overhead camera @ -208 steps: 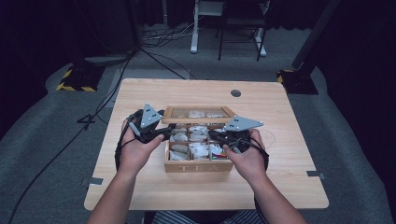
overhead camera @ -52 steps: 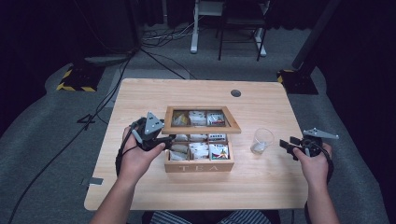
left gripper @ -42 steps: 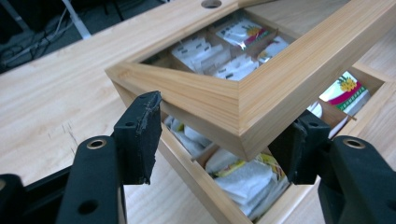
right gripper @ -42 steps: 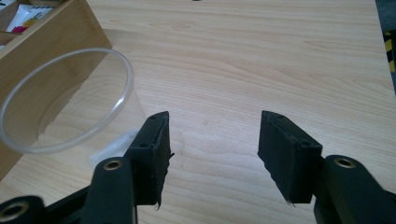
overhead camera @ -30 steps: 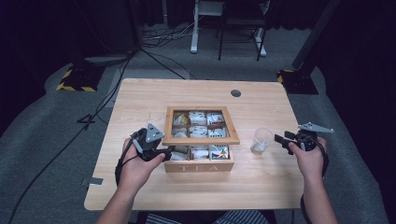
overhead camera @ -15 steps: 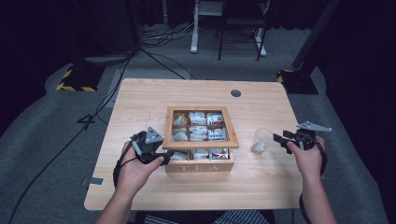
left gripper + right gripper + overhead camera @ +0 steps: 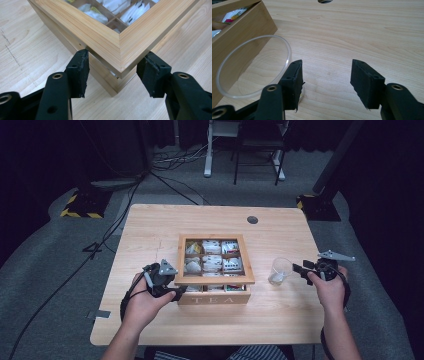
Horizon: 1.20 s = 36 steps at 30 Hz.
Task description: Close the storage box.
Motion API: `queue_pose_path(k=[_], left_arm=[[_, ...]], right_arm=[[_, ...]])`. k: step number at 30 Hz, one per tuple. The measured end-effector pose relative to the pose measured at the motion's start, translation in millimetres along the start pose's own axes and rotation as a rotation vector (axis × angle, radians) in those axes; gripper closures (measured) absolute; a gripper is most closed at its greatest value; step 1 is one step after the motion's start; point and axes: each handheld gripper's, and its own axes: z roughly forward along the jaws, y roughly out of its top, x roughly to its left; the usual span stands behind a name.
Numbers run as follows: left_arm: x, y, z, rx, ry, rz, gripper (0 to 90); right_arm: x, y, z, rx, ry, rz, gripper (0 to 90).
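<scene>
**Tea box and glass on tabletop, one pair of tongs at each**

High view. Light wooden tabletop (image 7: 150,235). Near its centre, a wooden tea box (image 7: 214,270) marked "TEA" on the front wall, with a framed lid (image 7: 215,281) over compartments of tea bags (image 7: 212,263). Left tongs (image 7: 176,293) at 8 o'clock of the box, at its near-left corner. Clear drinking glass (image 7: 280,271) at 3 o'clock of the box, apart from it. Right tongs (image 7: 299,268) just beside the glass at its 3 o'clock. Round cable hole (image 7: 252,220) at 1 o'clock of the box, near the far edge.

Left gripper view. Left tongs (image 7: 115,71) straddle the lid's corner (image 7: 120,50), one pad on each side of it, having just been closing. The left pad meets the lid's edge; whether the right pad touches cannot be told. The lid's corner overhangs the corner of the box body (image 7: 110,85). Tea bags (image 7: 100,16) show through the lid at 12 o'clock.

Right gripper view. Right tongs (image 7: 327,77) spread, with bare tabletop (image 7: 362,32) between the pads. Glass rim (image 7: 254,67) at 9 o'clock, against the outer face of the left pad. Box wall (image 7: 239,32) at 10 o'clock; cable hole (image 7: 325,1) at 12 o'clock.
</scene>
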Motion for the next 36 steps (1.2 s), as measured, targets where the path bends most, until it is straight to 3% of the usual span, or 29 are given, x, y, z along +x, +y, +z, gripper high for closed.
queue_pose_path(k=[14, 36], left_arm=[[-1.5, -1.8, 8.9, 0.087, -0.006, 0.04, 43.0], [-1.6, -5.1, 19.0, 0.166, -0.027, 0.037, 42.7]], right_arm=[[1.2, -3.0, 5.6, 0.029, 0.009, -0.006, 43.5], [3.2, -6.1, 12.5, 0.065, 0.015, -0.008, 42.3]])
